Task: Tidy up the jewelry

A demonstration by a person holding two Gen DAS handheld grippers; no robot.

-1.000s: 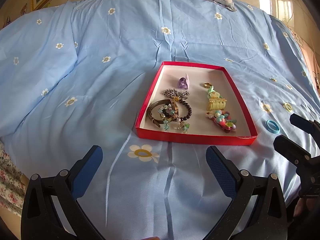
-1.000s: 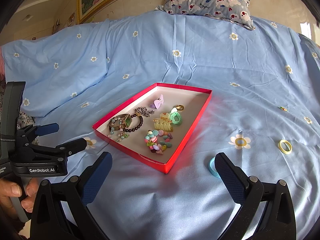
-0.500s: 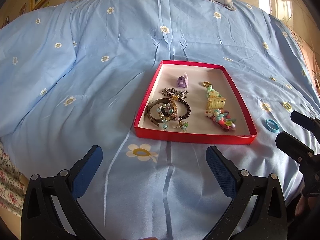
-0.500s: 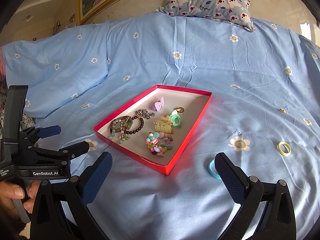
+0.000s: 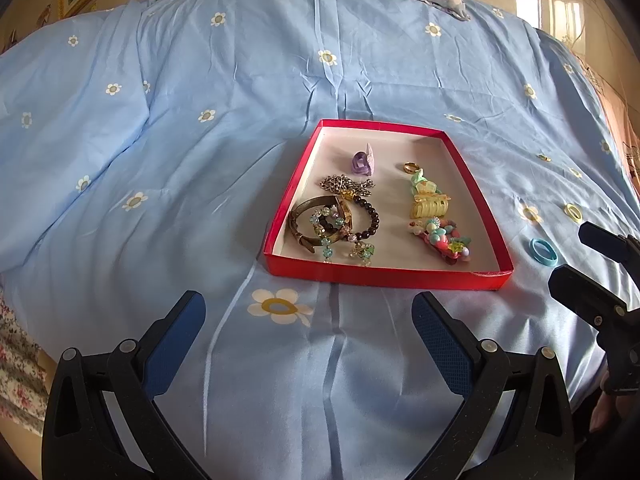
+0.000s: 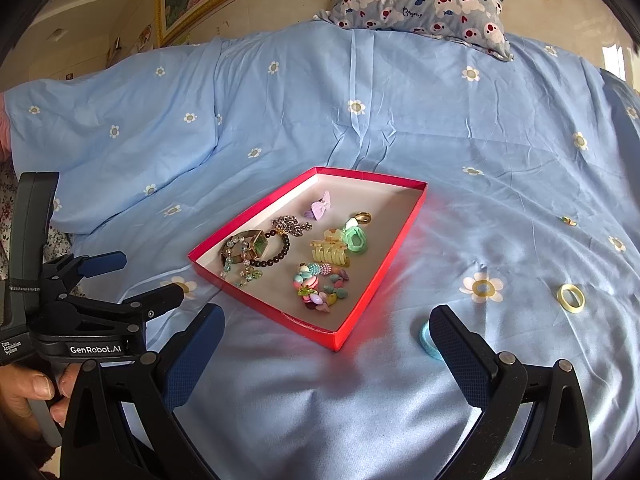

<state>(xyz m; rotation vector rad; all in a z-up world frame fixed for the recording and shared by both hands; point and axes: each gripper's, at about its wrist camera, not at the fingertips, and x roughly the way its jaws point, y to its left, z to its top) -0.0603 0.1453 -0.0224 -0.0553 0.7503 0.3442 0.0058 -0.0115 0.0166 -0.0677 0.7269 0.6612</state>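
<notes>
Ahead of your left gripper (image 5: 308,320), bare bedspread (image 5: 332,380) up to the red tray (image 5: 384,276); its near wall blocks a low pass. Right of tray, blue ring (image 5: 543,251) and yellow ring (image 5: 573,212) lie loose, right gripper (image 6: 326,332) near them.

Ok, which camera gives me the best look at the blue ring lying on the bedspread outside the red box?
The left wrist view. There the blue ring lies fully visible on the bedspread, right of the red box. In the right wrist view, the ring is partly hidden behind a finger of the right gripper.
</notes>
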